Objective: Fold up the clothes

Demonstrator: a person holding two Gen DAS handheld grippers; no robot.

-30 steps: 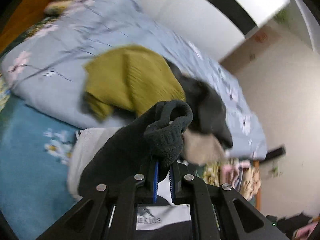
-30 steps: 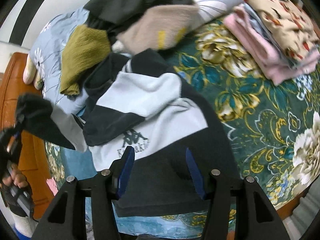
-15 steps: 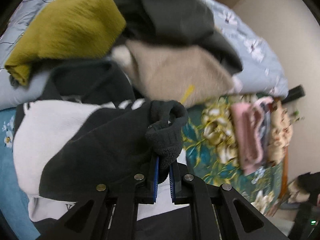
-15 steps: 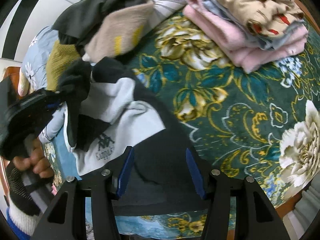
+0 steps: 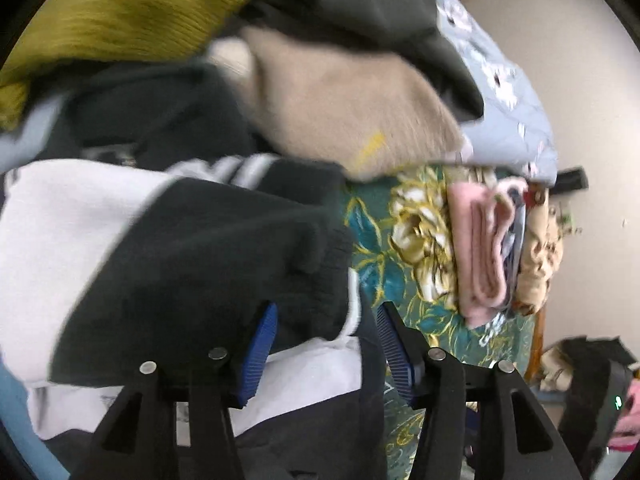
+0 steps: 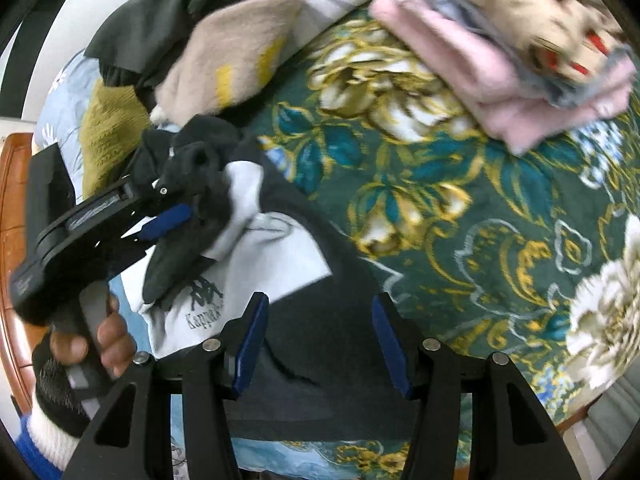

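Soft, even indoor light fills both views, with no hard shadows or glare. Fisheye curvature bends everything toward dark round borders. In the left wrist view the olive-green ribbed knit (image 5: 132,20) and beige fuzzy sweater (image 5: 340,100) are smeared by motion blur. In the right wrist view the folded pink fleece garment (image 6: 500,80) is blurred, while the black-framed blue-padded fingers (image 6: 256,344) stay sharp.

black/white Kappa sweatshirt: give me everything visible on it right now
The sweatshirt is a soft fleece-like knit in black and white blocks, with a dark logo and lettering on the white chest. It lies rumpled on the floral bedspread, below the unfolded pile. One black sleeve with a ribbed cuff is laid across the white chest. The left gripper is open around that cuff. The right gripper hovers open over the black lower part.
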